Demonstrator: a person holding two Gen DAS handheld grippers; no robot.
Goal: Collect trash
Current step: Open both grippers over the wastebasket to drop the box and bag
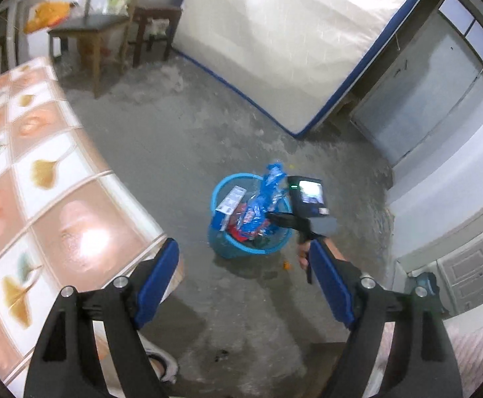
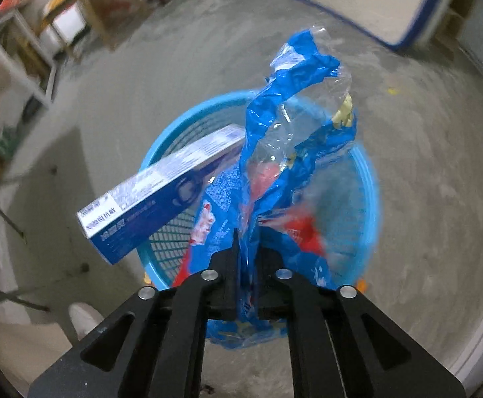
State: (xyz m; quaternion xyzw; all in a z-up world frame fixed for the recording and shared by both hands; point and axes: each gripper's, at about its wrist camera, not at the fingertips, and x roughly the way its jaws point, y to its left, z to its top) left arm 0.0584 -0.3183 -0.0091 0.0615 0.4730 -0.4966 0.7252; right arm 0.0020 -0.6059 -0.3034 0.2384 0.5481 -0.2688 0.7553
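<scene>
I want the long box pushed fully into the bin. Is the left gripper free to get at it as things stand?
Probably yes. The left gripper is open and empty, and bare floor lies between it and the blue basket. The long box leans on the near-left rim; the right gripper and its blue wrapper sit further right.

Basket (image 2: 162, 152) bottom hidden under wrappers; far chairs (image 2: 85, 16) (possibly stools) blurred
</scene>
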